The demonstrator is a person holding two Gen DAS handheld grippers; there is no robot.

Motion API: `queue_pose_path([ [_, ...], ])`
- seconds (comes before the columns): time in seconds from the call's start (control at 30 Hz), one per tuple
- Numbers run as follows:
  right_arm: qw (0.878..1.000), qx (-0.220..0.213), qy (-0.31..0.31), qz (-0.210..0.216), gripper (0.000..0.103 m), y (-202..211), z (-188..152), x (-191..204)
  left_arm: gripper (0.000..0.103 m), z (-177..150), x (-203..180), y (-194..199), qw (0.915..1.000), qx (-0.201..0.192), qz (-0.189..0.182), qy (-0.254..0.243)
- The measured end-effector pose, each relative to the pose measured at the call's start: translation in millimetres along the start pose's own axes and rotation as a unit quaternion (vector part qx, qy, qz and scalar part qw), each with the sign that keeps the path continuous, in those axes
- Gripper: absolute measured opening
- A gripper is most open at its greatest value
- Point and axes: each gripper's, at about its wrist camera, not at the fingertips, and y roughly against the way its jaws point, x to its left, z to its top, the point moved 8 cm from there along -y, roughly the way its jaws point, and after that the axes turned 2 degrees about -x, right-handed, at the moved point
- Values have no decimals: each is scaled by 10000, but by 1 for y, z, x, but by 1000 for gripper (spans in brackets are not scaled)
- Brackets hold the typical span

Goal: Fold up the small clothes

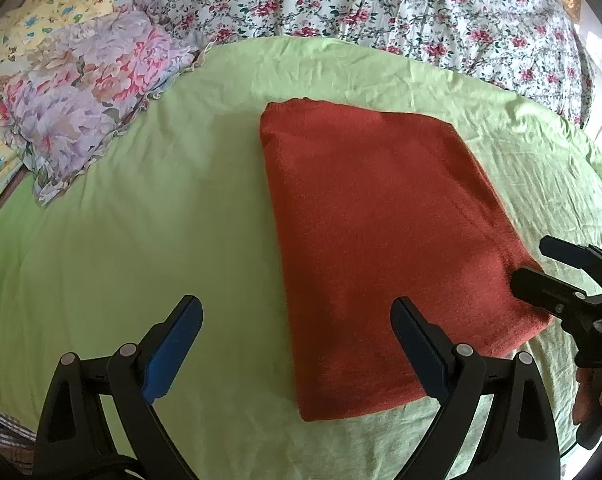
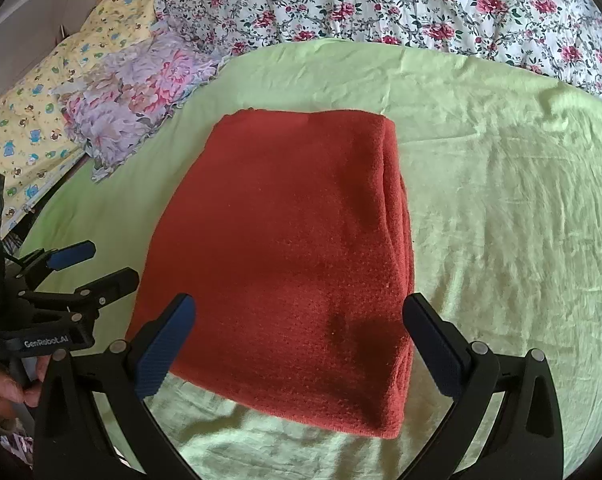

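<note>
both grippers spread wide over a folded rust-red towel.

we hold the left gripper point(image 1: 297, 344) and right gripper point(image 2: 301, 340) with jaws apart, gripping nothing, above the near edge of the rust-red towel point(image 1: 377, 240), which lies folded flat on the light green sheet point(image 1: 141, 220). a frilled floral pillow point(image 1: 89, 92), seemingly, sits far left, a rose-print bedspread point(image 1: 381, 4) beyond.

A daylit bed: green sheet point(image 1: 141, 240), rose-print quilt point(image 1: 381, 8), floral pillow point(image 1: 89, 92).
</note>
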Motion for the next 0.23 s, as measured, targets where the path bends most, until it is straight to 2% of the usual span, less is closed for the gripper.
queue_pose_path([
  [0.23, 10000, -1, 48, 47, 103, -1, 3, 5, 96, 0, 1, 2, 10000, -3, 23, -4],
])
